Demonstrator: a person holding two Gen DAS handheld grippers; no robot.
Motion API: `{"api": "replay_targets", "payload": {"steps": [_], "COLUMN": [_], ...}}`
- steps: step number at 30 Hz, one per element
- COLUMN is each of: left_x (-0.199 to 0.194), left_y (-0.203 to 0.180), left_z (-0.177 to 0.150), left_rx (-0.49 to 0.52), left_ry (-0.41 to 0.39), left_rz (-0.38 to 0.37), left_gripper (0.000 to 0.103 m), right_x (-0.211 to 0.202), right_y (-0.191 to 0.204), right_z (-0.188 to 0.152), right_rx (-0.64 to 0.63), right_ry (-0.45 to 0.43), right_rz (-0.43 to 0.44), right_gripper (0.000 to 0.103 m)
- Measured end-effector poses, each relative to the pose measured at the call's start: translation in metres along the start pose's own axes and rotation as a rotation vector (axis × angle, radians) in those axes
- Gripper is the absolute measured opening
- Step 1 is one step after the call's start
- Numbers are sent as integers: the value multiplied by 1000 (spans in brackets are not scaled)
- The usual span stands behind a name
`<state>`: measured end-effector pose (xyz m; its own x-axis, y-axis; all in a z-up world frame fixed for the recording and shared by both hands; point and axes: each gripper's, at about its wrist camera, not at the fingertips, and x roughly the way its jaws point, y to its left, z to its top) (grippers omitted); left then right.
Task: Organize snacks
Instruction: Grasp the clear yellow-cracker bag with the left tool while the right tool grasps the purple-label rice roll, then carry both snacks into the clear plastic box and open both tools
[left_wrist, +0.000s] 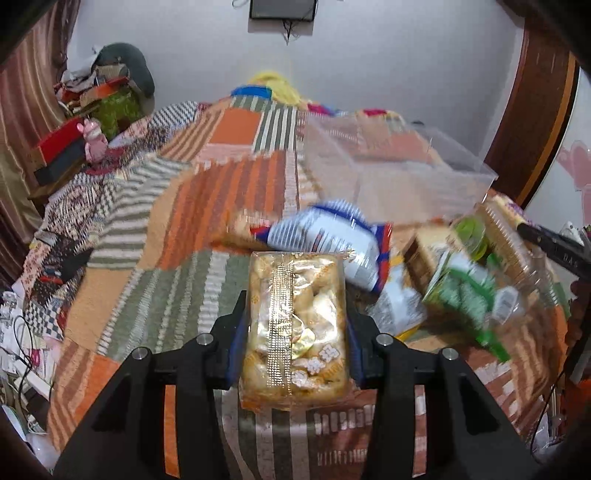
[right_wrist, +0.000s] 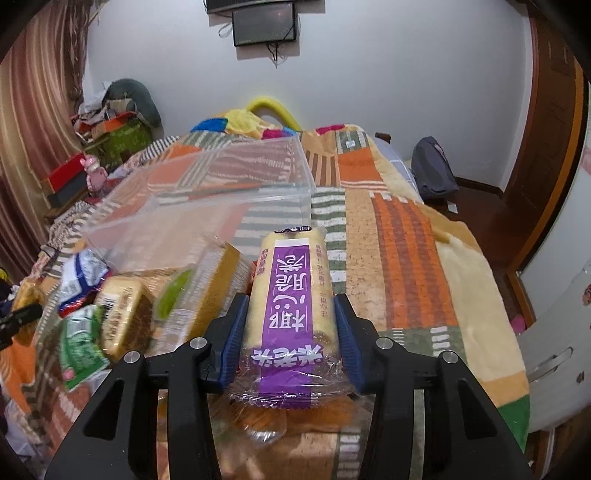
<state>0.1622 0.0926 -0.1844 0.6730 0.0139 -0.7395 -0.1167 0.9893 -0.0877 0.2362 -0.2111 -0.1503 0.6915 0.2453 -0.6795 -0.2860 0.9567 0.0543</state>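
My left gripper (left_wrist: 295, 325) is shut on a clear golden packet of fried snacks (left_wrist: 295, 325), held above the bed. My right gripper (right_wrist: 290, 321) is shut on a long purple-labelled cracker packet (right_wrist: 290, 295). A clear plastic bin stands on the bed ahead, seen in the left wrist view (left_wrist: 399, 166) and the right wrist view (right_wrist: 207, 206). Loose snacks lie between: a blue-and-white bag (left_wrist: 332, 240), a green packet (left_wrist: 465, 291) and a lime-labelled cracker packet (right_wrist: 199, 295). The right gripper's tip (left_wrist: 554, 243) shows at the left view's right edge.
A patchwork striped blanket (left_wrist: 166, 229) covers the bed. Boxes and a pink toy (left_wrist: 92, 136) stand at the far left. A dark backpack (right_wrist: 432, 170) sits on the floor beyond the bed's right edge. A wooden door (right_wrist: 546, 129) is at the right.
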Motion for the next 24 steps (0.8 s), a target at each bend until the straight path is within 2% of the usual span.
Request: {"api": "replay_targets", "payload": {"steps": [5, 13, 17, 24], "left_x": [-19, -27, -22, 1], "left_y": [-12, -37, -50, -65], "left_z": [21, 59, 78, 108], "left_rx": [16, 44, 57, 54], "left_ry": [-69, -144, -171, -167], "left_rz": [-17, -58, -72, -103], "left_gripper": [44, 44, 44, 44], "right_x": [-19, -37, -34, -14], "right_y": [-1, 9, 15, 27], "right_z": [8, 28, 37, 48], "right_rx": [10, 17, 17, 19], "right_ry": [-57, -153, -180, -194], "right_rz": [10, 37, 52, 70], "right_gripper": [43, 43, 43, 43]}}
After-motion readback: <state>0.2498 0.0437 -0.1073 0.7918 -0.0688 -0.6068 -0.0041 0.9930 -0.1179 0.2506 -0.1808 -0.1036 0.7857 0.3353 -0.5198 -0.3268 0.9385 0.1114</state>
